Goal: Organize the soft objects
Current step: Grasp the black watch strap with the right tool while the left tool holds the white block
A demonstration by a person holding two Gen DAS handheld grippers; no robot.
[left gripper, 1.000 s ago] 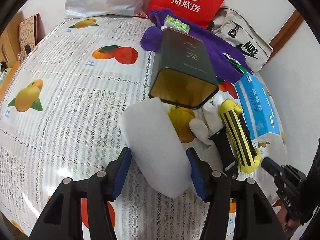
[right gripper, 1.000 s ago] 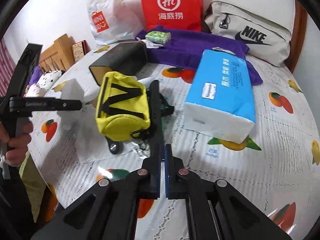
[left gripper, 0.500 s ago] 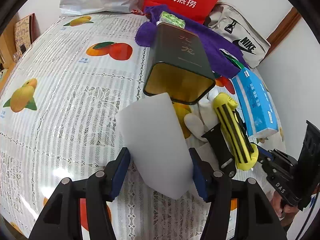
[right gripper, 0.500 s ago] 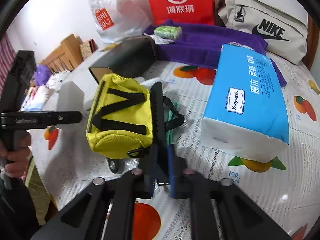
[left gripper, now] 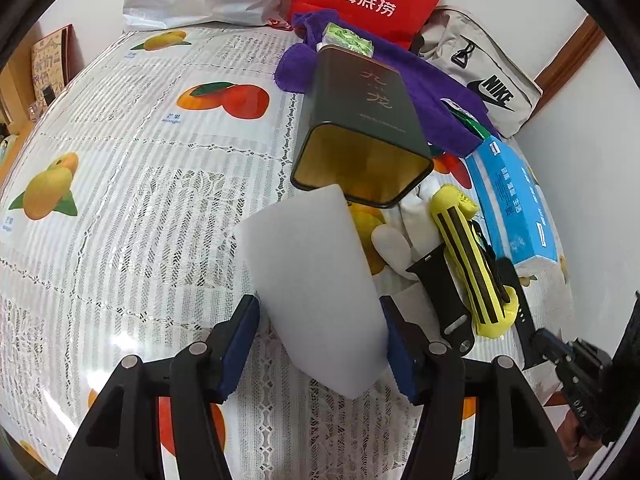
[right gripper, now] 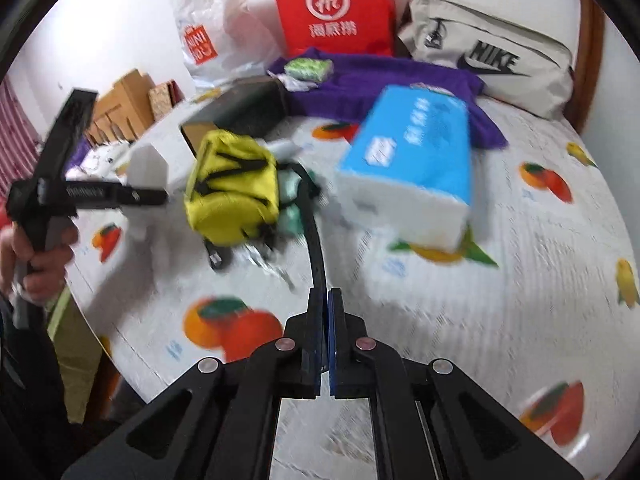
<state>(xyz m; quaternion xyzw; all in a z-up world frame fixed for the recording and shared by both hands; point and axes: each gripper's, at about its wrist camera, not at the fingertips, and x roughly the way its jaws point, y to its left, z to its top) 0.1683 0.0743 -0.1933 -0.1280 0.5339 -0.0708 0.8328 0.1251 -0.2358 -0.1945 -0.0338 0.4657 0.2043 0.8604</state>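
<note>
Now my left gripper (left gripper: 318,340) holds white sponge block (left gripper: 316,284) between blue pads (left gripper: 240,332), block raised over fruit-print tablecloth (left gripper: 120,200), its top corner near open mouth of dark tin box (left gripper: 360,136) lying on side. Left view shows gold inside of tin; right view shows tin only from side. My right gripper (right gripper: 325,344) is closed on black strap (right gripper: 314,236) of yellow bag (right gripper: 232,188); right view blurred. Blue tissue pack (right gripper: 416,164) just beside bag. Purple towel (right gripper: 380,84) behind.
</note>
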